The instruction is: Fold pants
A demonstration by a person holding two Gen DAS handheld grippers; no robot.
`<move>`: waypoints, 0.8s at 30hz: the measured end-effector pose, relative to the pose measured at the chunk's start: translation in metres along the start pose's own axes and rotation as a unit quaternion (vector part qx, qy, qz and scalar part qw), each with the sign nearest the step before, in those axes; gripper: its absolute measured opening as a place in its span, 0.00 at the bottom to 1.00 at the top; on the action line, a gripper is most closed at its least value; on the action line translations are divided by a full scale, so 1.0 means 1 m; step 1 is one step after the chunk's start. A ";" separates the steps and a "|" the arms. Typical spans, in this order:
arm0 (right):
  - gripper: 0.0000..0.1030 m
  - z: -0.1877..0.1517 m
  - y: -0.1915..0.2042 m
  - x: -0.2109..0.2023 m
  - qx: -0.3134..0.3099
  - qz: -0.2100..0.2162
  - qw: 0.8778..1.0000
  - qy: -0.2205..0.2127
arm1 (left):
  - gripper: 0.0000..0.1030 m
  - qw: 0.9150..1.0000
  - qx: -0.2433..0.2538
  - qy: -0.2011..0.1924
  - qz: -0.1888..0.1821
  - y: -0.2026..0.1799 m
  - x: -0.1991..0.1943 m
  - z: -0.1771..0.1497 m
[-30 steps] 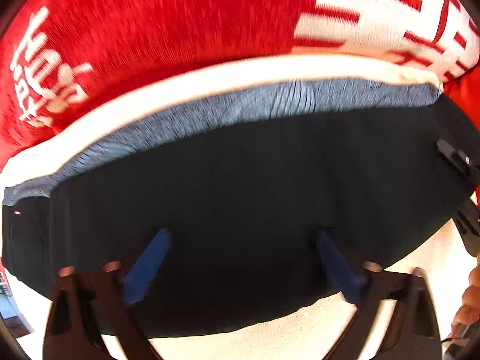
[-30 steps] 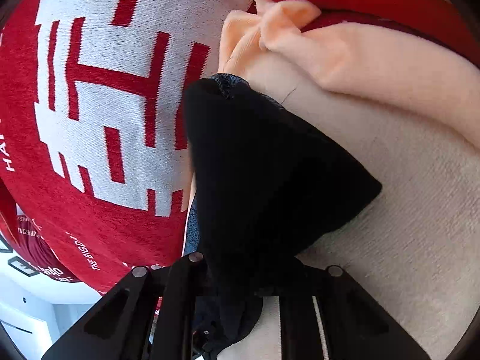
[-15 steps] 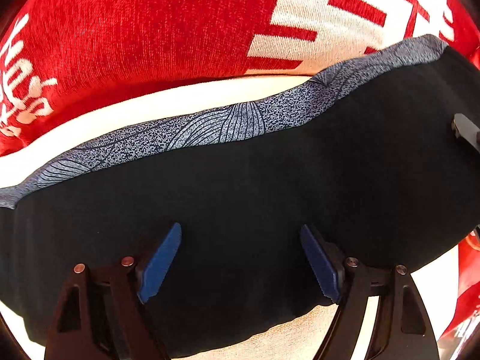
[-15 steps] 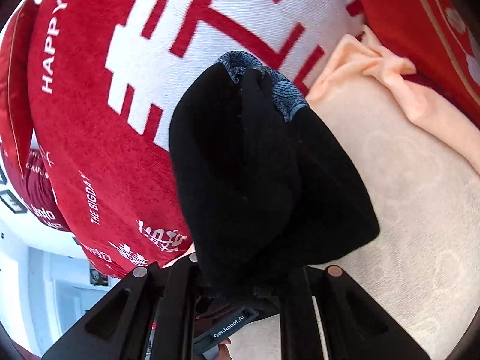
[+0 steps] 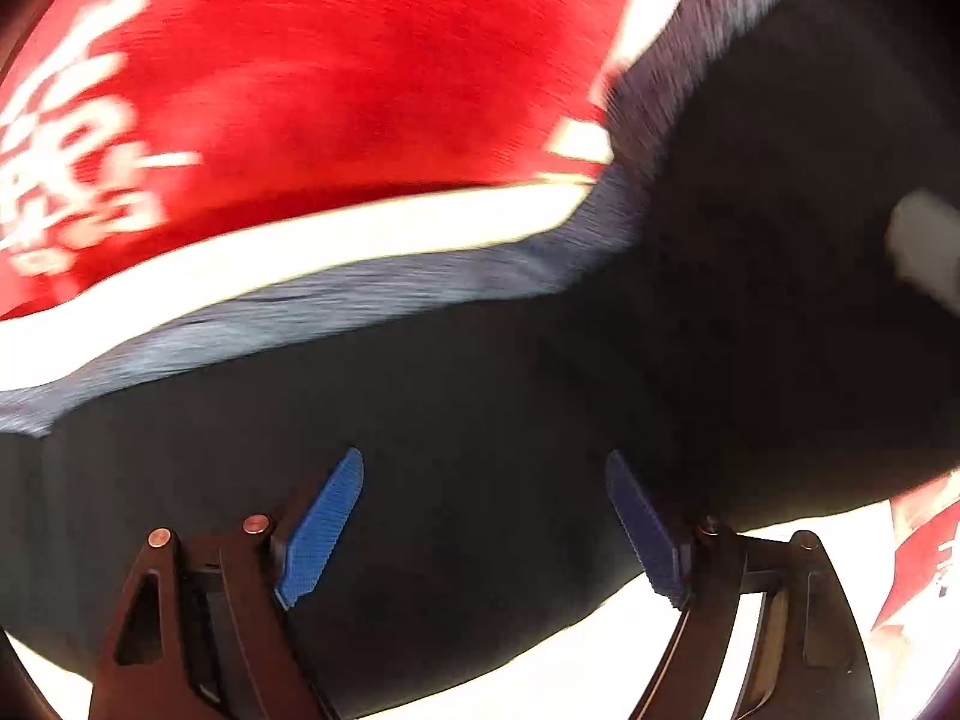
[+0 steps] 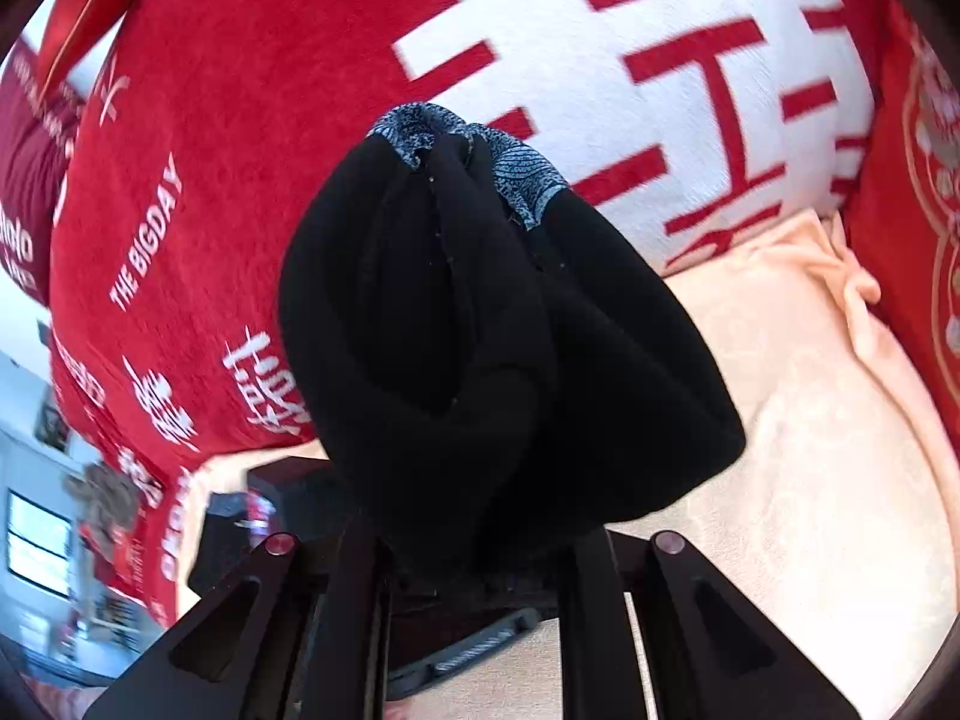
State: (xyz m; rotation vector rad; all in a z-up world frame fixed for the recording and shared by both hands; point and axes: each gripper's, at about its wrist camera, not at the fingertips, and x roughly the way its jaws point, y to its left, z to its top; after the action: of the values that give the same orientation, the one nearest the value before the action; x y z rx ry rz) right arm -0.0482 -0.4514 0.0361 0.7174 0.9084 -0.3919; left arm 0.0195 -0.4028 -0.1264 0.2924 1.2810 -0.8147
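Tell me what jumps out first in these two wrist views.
The black pants dominate: in the right wrist view they bunch up out of the shut right tool, with a blue patterned lining showing at the top. In the left wrist view the same dark cloth spreads under the open left tool, whose blue pads stand wide apart. Behind is a bright red cushion with white lettering, on a pale cream cover.

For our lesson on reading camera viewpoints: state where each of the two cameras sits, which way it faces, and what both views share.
Left wrist: on the left gripper, looking along its open blue fingers at the black pants spread before a red cushion.
Right wrist: on the right gripper, facing bunched pants clamped between its fingers, above a peach blanket.
Shared: pants and red cushion.
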 end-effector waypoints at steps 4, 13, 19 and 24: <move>0.17 -0.011 0.050 0.019 -0.061 -0.055 0.996 0.018 | 0.82 1.000 -0.012 -0.005 0.028 0.064 -0.030 -0.016; 0.25 -0.095 0.158 0.126 -0.236 -0.198 0.946 0.100 | 0.82 0.994 -0.066 0.025 0.088 0.210 -0.056 -0.062; 0.45 -0.158 0.199 0.156 -0.385 -0.305 0.866 0.098 | 0.82 0.991 -0.096 0.029 0.093 0.274 -0.066 -0.080; 0.52 -0.159 0.222 0.106 -0.397 -0.210 0.890 0.084 | 0.82 0.990 -0.103 0.028 0.093 0.306 -0.087 -0.066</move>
State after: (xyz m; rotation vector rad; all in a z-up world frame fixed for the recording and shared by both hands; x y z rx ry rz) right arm 0.0514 -0.1834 -0.0288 -0.2144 1.2750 -0.2982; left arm 0.1739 -0.1171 -0.1375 0.2664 1.3566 -0.5141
